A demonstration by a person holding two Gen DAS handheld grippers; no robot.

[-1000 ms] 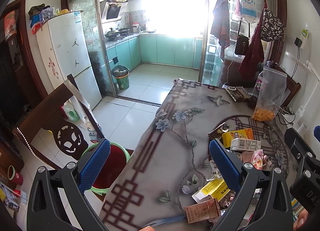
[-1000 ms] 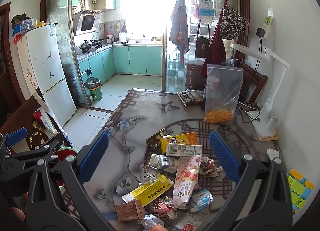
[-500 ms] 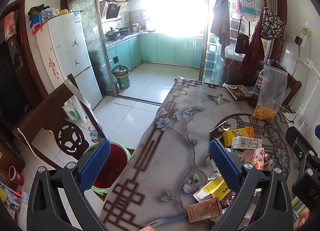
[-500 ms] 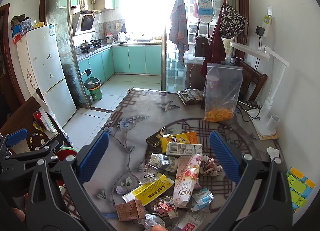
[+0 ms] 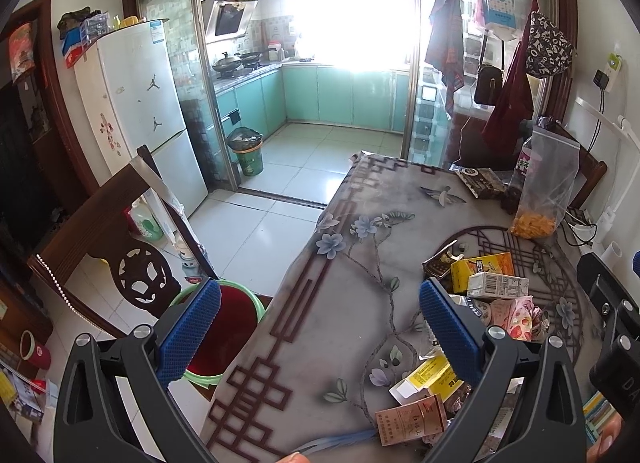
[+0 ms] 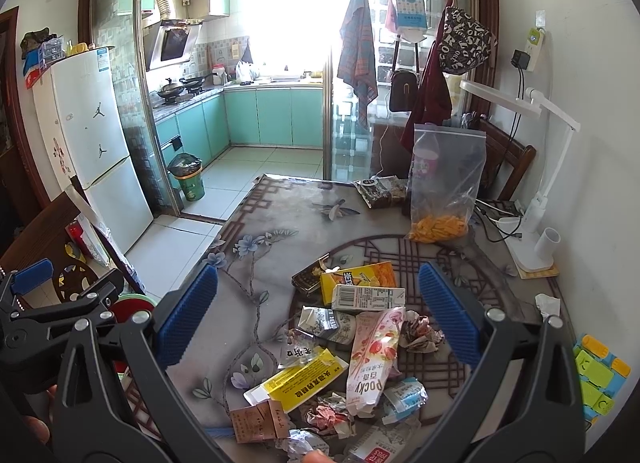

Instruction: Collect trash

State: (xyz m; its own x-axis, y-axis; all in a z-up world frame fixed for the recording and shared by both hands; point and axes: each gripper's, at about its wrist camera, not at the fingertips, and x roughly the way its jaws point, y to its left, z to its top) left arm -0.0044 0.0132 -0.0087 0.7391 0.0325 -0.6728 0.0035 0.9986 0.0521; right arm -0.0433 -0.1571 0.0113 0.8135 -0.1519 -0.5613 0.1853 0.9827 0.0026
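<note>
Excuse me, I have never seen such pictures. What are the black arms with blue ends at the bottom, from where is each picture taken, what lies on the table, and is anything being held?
There is no robot here. A person holds one hand tool in each hand, and each tool carries a wide-angle camera looking forward along its two fingers. So the black arms with blue pads are the tool's own fingers.

One picture comes from the left gripper, the other from the right gripper. Both are open and hold nothing.

On the table lies a pile of trash: a yellow carton, a white carton, a pink Pocky wrapper, a yellow packet and crumpled wrappers. Behind them stands a clear bag with orange snacks. A red bin with a green rim stands on the floor beside the table.
</note>
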